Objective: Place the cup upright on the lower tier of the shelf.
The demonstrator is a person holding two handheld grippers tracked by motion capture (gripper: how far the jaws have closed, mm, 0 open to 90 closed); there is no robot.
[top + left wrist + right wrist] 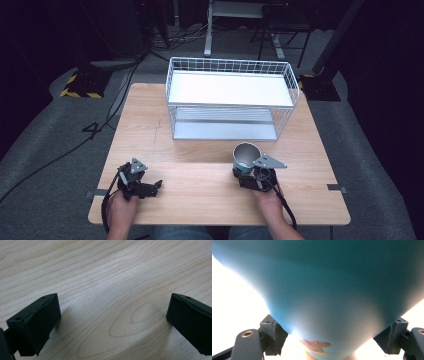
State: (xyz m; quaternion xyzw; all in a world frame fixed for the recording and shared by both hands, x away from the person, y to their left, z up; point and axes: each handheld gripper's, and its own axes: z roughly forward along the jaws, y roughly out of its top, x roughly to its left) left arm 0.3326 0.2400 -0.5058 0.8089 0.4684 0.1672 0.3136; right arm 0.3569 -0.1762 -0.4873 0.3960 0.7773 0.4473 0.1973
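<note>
Right gripper (246,172) clamps a blue cup (245,157) above the desk (200,170); left gripper (156,186) rests open, jaws wide apart.

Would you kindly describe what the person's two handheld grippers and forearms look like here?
Both the left gripper and the right gripper are black, each topped by a grey three-cornered plate, with a black cable trailing back beside the forearm. The jaws are blocky black pads with small screw holes. The forearms are bare, with no sleeves visible.
</note>
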